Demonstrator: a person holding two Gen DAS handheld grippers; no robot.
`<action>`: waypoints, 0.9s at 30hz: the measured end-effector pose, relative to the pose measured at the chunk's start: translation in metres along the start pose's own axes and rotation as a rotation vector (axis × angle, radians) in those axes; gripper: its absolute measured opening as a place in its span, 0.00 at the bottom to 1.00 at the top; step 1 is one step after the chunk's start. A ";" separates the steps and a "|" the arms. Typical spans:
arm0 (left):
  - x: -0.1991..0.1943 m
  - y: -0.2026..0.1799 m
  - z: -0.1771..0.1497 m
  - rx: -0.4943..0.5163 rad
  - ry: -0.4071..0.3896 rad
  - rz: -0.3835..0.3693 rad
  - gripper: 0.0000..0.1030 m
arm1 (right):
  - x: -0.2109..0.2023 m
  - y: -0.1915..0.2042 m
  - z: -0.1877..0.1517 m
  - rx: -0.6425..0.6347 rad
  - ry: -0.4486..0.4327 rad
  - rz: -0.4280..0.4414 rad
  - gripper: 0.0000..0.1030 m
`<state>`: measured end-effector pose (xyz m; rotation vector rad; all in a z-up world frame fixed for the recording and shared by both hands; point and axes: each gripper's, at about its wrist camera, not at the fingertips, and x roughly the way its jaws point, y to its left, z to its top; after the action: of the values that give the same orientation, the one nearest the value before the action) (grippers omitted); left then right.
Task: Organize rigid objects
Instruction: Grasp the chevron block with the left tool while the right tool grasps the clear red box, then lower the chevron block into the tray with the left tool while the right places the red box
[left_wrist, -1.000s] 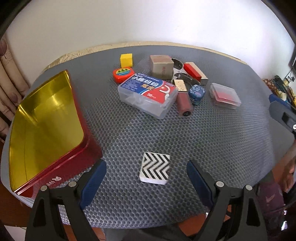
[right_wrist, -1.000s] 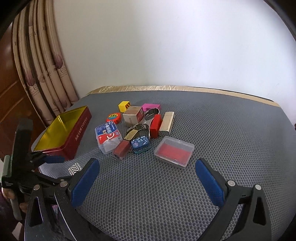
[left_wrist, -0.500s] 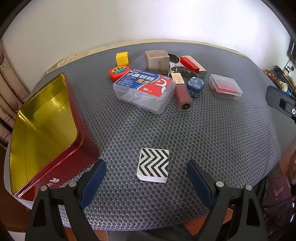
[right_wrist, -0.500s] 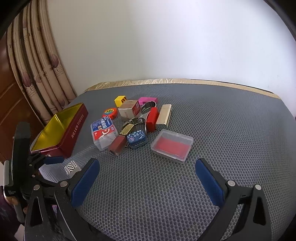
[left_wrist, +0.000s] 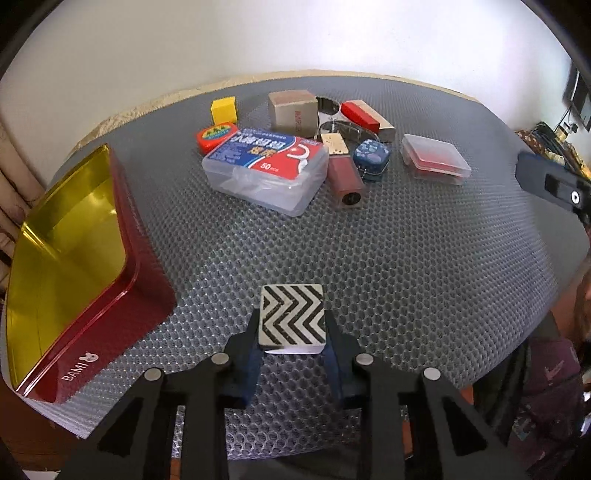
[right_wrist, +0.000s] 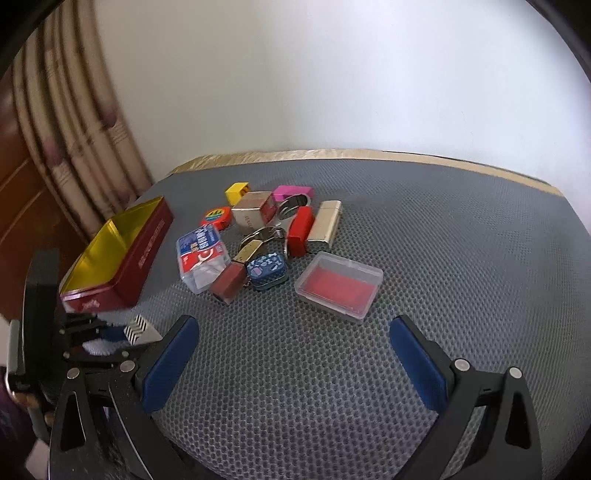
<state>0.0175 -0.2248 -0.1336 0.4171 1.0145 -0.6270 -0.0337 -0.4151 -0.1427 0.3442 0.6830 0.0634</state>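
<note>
The left claw (left_wrist: 292, 334) has just been closing and now grips a small block with a black-and-white chevron top (left_wrist: 292, 318), its blue pads pressed against the block's two sides at the near edge of the worktop (left_wrist: 424, 258), which is covered in grey honeycomb matting. Just to the left of the block stands an open red tin with a gold interior (left_wrist: 74, 258), marked BAMI on its end wall. Well beyond, a cluster of small items lies together: a clear plastic box with a blue-and-red label (left_wrist: 266, 171), a dark red lipstick-like tube (left_wrist: 345, 179) touching its right side, a small blue patterned tin (left_wrist: 371, 155), a yellow cube (left_wrist: 223, 109), a round red tape measure (left_wrist: 216, 134), a beige box (left_wrist: 293, 114) and a clear case with a red insert (left_wrist: 436, 158) a little apart to the right. The right claw (right_wrist: 293, 358) hangs over bare matting with its blue pads spread wide and nothing between them.
</note>
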 end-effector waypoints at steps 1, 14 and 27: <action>-0.003 -0.002 -0.001 0.009 -0.010 -0.004 0.29 | -0.001 -0.002 0.002 -0.026 0.002 0.010 1.00; -0.031 -0.006 0.002 -0.011 -0.053 -0.100 0.29 | 0.080 -0.018 0.047 -0.557 0.336 0.121 0.98; -0.048 0.006 0.010 -0.033 -0.078 -0.128 0.29 | 0.145 -0.006 0.055 -0.636 0.570 0.179 0.57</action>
<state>0.0095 -0.2120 -0.0862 0.2974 0.9809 -0.7349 0.1137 -0.4119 -0.1929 -0.2432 1.1465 0.5525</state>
